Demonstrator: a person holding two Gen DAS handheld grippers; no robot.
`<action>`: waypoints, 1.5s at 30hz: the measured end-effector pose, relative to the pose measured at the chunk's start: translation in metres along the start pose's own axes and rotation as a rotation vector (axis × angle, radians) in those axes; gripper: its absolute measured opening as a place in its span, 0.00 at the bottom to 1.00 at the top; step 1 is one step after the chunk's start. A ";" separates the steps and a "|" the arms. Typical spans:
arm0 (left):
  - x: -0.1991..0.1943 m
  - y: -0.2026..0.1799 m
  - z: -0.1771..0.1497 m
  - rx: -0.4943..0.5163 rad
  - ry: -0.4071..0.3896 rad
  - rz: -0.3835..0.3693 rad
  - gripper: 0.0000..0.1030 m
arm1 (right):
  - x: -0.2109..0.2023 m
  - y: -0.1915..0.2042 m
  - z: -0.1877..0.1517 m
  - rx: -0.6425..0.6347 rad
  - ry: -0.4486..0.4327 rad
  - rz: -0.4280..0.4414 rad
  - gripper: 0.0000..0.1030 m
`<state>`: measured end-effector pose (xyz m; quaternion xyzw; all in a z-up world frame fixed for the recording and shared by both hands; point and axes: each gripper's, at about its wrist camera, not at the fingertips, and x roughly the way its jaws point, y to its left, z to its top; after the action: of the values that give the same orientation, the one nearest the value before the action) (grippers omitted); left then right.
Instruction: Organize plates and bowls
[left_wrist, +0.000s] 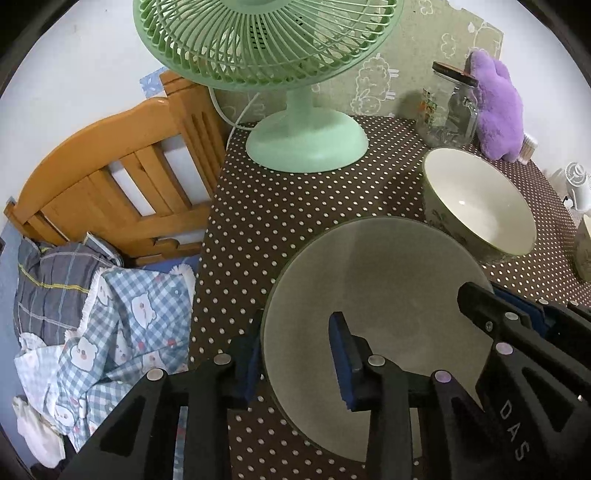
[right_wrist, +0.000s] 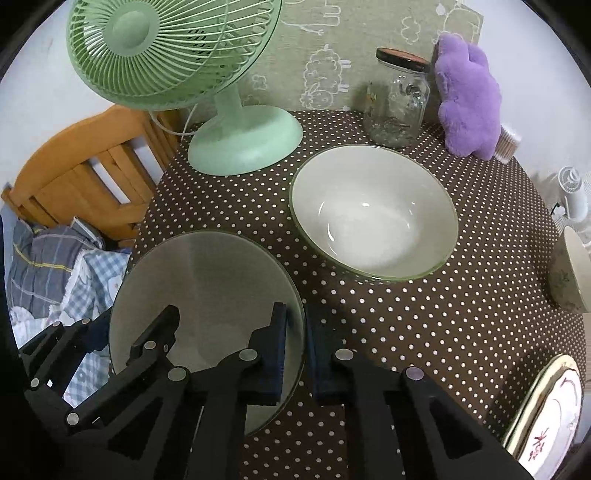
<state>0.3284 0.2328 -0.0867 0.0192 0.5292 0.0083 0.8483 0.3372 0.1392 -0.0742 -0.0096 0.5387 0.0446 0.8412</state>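
i have both grippers on the pale green plate (left_wrist: 373, 295), which sits at the near left corner of the table (left_wrist: 280, 229). my left gripper (left_wrist: 295, 354) has its jaws clamped over the plate's left rim, one blue pad on top and one under the edge. my right gripper (right_wrist: 295, 350) is clamped the same way over the plate's right rim, one pad on the plate face and one just outside it. just beyond the plate to its right stands the large cream bowl (right_wrist: 373, 210), upright and apart from the plate. right of the plate, at the table's right edge, are a small bowl (right_wrist: 572, 273) and a patterned plate (right_wrist: 546, 413). far behind the plate stand the green fan (right_wrist: 236, 140), a glass jar (right_wrist: 399, 99) and a purple plush (right_wrist: 469, 96).
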 end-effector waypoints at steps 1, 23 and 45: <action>-0.001 -0.001 -0.001 0.000 0.004 -0.004 0.32 | -0.001 -0.001 -0.001 -0.001 0.002 -0.003 0.13; -0.053 -0.081 -0.060 0.060 0.068 -0.095 0.32 | -0.060 -0.079 -0.072 0.092 0.069 -0.058 0.13; -0.080 -0.139 -0.104 0.067 0.099 -0.098 0.32 | -0.091 -0.139 -0.121 0.115 0.094 -0.057 0.13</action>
<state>0.1988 0.0939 -0.0660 0.0212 0.5708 -0.0502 0.8193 0.2016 -0.0128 -0.0473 0.0212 0.5789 -0.0108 0.8151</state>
